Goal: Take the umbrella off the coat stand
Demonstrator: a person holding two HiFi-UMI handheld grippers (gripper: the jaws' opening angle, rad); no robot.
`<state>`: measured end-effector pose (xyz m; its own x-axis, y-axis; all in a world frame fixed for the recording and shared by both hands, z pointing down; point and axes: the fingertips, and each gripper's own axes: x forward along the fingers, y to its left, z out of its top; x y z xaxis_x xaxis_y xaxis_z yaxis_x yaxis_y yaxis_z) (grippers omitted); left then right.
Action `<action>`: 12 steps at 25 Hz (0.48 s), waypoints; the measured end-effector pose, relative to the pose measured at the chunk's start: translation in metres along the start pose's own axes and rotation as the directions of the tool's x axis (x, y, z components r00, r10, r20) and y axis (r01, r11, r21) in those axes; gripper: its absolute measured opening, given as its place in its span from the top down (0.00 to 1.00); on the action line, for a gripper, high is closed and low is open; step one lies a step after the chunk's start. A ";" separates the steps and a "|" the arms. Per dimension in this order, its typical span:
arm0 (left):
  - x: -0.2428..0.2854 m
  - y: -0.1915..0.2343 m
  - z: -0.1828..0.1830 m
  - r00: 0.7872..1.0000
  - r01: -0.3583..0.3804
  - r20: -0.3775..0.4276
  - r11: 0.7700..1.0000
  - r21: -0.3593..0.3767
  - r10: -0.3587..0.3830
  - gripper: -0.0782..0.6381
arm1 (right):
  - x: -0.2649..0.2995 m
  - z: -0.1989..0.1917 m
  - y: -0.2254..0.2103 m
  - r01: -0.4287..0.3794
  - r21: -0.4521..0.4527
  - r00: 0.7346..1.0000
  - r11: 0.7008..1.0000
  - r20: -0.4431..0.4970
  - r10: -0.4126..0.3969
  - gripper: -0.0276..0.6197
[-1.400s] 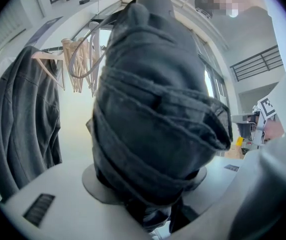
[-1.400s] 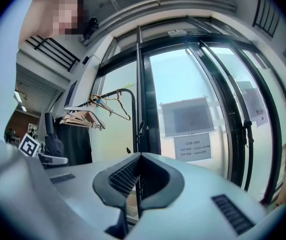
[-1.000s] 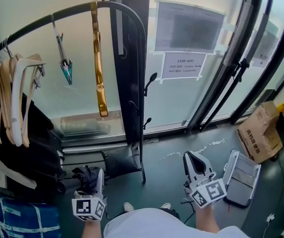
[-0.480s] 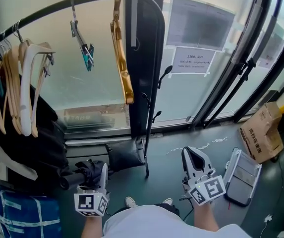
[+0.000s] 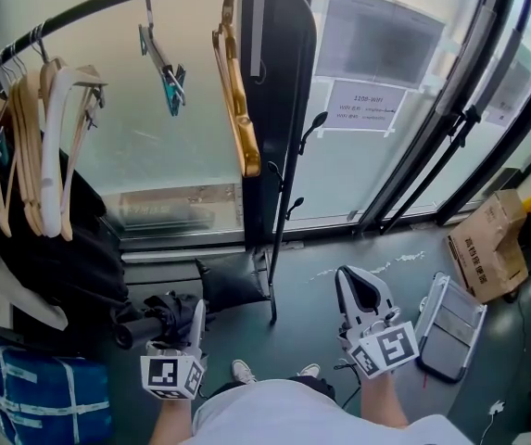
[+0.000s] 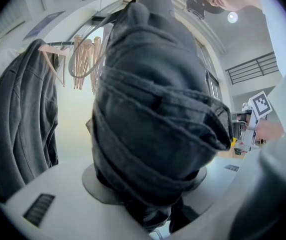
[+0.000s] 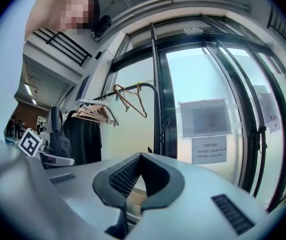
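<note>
A folded black umbrella (image 5: 158,311) is clamped in my left gripper (image 5: 194,321), low at the foot of the black coat stand (image 5: 288,156) and off its hooks. In the left gripper view the umbrella's (image 6: 152,124) wrapped canopy fills the frame, and the left gripper (image 6: 150,184) has its jaws pressed on both sides of it. My right gripper (image 5: 356,290) hovers over the floor to the right of the stand's post. The right gripper (image 7: 140,179) has its jaws together with nothing in them.
The rail carries wooden hangers (image 5: 33,146), a clip hanger (image 5: 168,72), a gold hanger (image 5: 237,109) and a black coat (image 5: 52,248). A blue checked bag (image 5: 24,401) lies lower left. A cardboard box (image 5: 487,248) and a grey folded step (image 5: 450,327) sit right.
The head view has swung, so the rack now sits further right in it. My right gripper has drifted slightly toward the stand. The left gripper still holds the umbrella low.
</note>
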<state>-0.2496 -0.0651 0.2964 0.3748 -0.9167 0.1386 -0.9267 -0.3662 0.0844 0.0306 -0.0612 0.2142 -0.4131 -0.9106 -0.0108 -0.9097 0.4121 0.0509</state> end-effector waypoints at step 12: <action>0.013 -0.043 0.001 1.000 0.021 0.008 1.000 0.002 -0.021 0.55 | -0.022 0.006 -0.024 -0.020 -0.029 1.000 0.999 -0.014 0.020 0.93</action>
<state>-0.2046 -0.0613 0.2938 0.3936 -0.9102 0.1291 -0.9189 -0.3853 0.0849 0.0611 -0.0512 0.2073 -0.4304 -0.9026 0.0038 -0.8996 0.4293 0.0803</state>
